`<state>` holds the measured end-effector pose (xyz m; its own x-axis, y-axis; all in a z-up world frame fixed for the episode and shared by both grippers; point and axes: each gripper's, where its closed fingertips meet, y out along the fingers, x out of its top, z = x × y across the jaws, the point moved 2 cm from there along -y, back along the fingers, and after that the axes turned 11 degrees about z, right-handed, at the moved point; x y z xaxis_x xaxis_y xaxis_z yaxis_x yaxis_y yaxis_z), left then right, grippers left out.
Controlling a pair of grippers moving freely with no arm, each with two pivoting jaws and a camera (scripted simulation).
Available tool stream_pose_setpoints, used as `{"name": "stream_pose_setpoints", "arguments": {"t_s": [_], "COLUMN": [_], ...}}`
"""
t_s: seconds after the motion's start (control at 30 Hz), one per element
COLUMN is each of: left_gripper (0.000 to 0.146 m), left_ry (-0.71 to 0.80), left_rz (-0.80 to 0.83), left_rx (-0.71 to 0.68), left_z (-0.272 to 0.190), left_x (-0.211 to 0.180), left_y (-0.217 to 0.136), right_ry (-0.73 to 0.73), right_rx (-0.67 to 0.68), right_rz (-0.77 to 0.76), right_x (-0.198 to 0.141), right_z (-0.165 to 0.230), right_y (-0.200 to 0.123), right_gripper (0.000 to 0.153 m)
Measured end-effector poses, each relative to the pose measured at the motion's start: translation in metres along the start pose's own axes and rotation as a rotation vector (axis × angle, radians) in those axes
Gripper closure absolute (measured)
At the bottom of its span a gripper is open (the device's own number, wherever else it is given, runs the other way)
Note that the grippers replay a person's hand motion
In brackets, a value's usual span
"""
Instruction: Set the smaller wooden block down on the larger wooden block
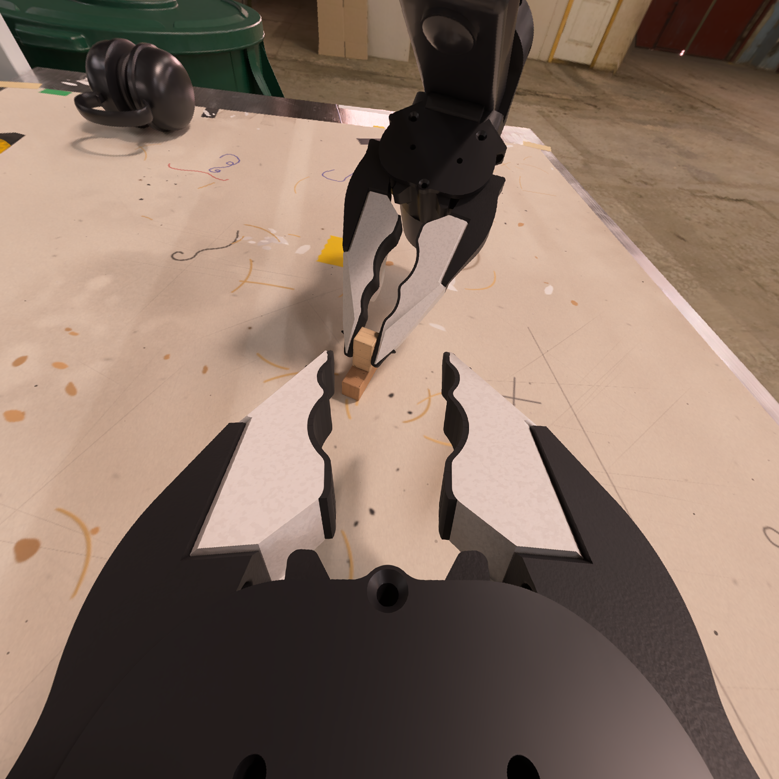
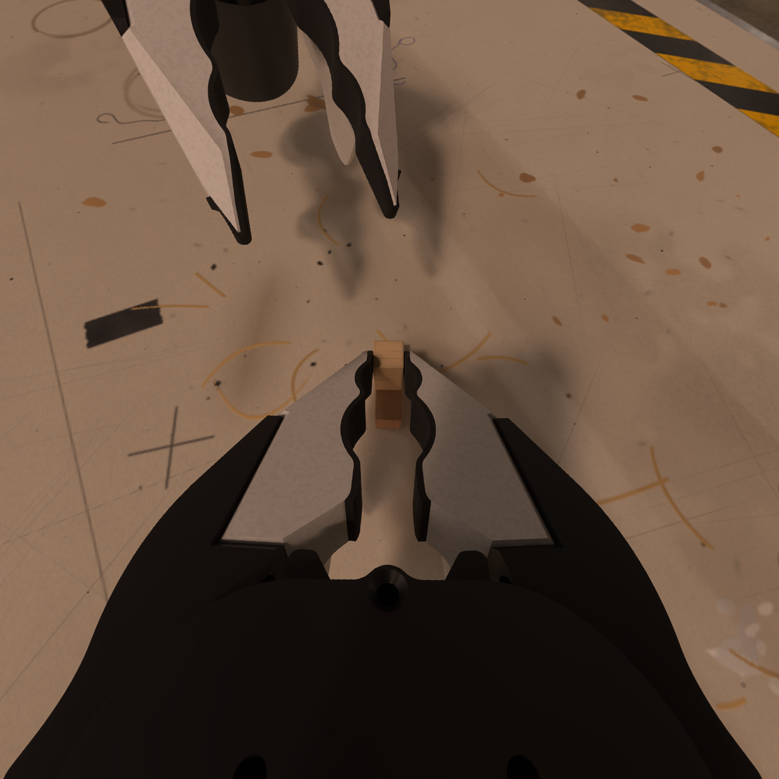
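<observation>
My right gripper (image 2: 388,356) is shut on a small light wooden block (image 2: 388,362). It holds the block upright right over a darker, orange-brown wooden block (image 2: 388,411) that lies on the table. I cannot tell whether the two touch. In the left wrist view the right gripper (image 1: 362,357) comes down from above with the light block (image 1: 364,347) just over the darker block (image 1: 356,381). My left gripper (image 1: 387,362) is open and empty, its tips just short of the blocks. It also shows in the right wrist view (image 2: 316,223), facing me.
The table is a stained beige sheet (image 1: 126,295) with pen marks. Black ear defenders (image 1: 135,84) lie at the far left, in front of a green bin (image 1: 168,38). The table's right edge (image 1: 632,240) runs diagonally. Yellow-black hazard tape (image 2: 695,63) marks one border.
</observation>
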<state>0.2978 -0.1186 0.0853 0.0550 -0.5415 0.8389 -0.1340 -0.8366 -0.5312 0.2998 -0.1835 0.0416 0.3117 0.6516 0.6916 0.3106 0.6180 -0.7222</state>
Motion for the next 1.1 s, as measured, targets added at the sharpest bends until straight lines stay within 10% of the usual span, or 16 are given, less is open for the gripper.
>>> {"name": "stream_pose_setpoints", "arguments": {"t_s": [0.37, 1.1], "left_gripper": [0.092, 0.081], "left_ry": [0.006, 0.034], "left_rz": [-0.001, 0.113], "left_rx": [-0.041, -0.049], "left_z": [-0.003, -0.007], "left_x": [-0.002, -0.012], "left_y": [0.0, 0.012], "right_ry": [0.025, 0.011], "right_rx": [0.028, -0.003], "right_rz": [-0.081, -0.073], "right_x": [0.006, 0.006], "right_z": [-0.001, -0.001], "right_y": [-0.007, -0.006], "right_gripper": [0.115, 0.116]}}
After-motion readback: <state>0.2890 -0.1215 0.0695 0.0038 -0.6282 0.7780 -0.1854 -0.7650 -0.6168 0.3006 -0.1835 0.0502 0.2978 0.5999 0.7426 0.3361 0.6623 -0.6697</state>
